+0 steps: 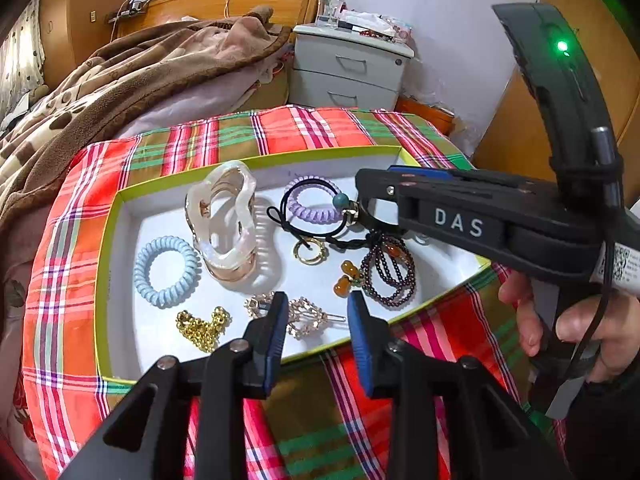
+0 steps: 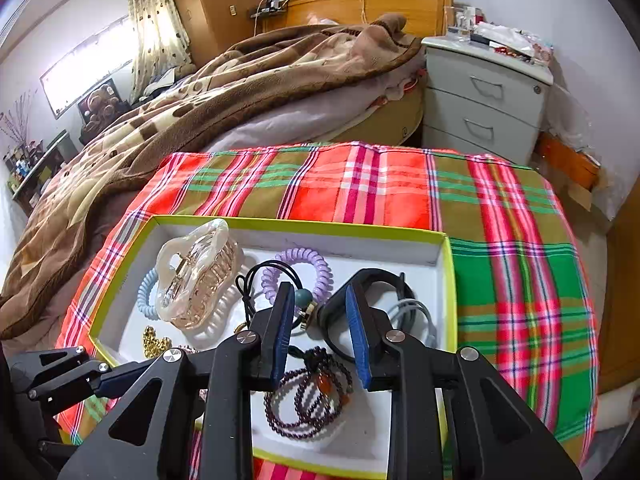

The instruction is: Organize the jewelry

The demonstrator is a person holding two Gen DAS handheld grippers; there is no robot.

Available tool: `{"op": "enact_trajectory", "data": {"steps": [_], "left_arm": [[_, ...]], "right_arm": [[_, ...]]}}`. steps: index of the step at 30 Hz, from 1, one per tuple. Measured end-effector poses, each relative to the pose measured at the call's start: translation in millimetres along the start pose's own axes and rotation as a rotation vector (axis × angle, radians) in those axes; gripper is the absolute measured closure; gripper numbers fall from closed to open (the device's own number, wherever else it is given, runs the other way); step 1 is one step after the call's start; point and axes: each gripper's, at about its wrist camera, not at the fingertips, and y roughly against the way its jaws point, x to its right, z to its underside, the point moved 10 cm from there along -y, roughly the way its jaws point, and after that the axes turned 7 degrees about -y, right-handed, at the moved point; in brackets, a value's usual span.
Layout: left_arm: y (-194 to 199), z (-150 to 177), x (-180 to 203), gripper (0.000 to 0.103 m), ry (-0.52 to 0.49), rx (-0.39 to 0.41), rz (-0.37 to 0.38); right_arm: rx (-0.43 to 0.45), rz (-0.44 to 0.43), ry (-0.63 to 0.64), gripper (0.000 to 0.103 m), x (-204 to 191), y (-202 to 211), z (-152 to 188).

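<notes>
- Where the plaid cloth [image 1: 312, 128] covers the surface, a shallow tray [image 1: 120, 216] with a yellow-green rim and white floor holds the jewelry.
- Left gripper [image 1: 318, 316]: fingers spread apart, holding nothing, poised over the near edge of the tray above a pale gold hair clip [image 1: 304, 316].
- Right gripper [image 2: 320, 320]: fingers parted, nothing clamped; between them, lower down, lie a teal bead [image 2: 302, 297] on a black cord [image 2: 256, 280] and a small gold fitting.
- From the left wrist view, the right gripper's tips reach in from the right and sit at the bead and cord; contact cannot be confirmed.
- Tray contents, left side: blue coil hair tie [image 1: 166, 270], large translucent claw clip [image 1: 224, 220] standing on its teeth, gold chain [image 1: 202, 328] near the front edge.
- Tray contents, centre and right: purple coil hair tie [image 1: 312, 200] towards the back wall, gold ring [image 1: 310, 250], two amber beads [image 1: 346, 278], dark beaded bracelet [image 1: 388, 272] coiled in several loops.
- Right wrist view also shows a black band [image 2: 384, 280] and grey band [image 2: 416, 316] in the tray's right corner.
- Bed with brown blanket [image 2: 200, 92] and a grey nightstand [image 2: 484, 96] stand behind.
</notes>
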Motion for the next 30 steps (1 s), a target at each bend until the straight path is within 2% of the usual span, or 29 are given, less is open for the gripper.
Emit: {"op": "enact_trajectory", "data": {"steps": [8, 10, 11, 12, 15, 19, 30], "left_arm": [[21, 7, -1, 0.061, 0.025, 0.028, -0.034], [28, 11, -3, 0.060, 0.031, 0.037, -0.060], [31, 13, -4, 0.059, 0.035, 0.038, -0.076], [34, 16, -4, 0.058, 0.037, 0.039, -0.089], [45, 23, -6, 0.058, 0.048, 0.053, -0.133], [58, 33, -10, 0.058, 0.047, 0.066, -0.229], [72, 49, -9, 0.058, 0.090, 0.082, -0.260]], "right_arm": [[0.063, -0.020, -0.023, 0.074, -2, 40, 12], [0.084, -0.019, -0.031, 0.066, -3, 52, 18], [0.093, -0.020, -0.036, 0.055, -3, 58, 21], [0.104, -0.017, -0.042, 0.052, -2, 65, 25], [0.125, -0.008, -0.044, 0.052, -5, 79, 36], [0.141, 0.019, -0.038, 0.052, -7, 96, 54], [0.169, 0.088, -0.032, 0.052, -9, 118, 82]]}}
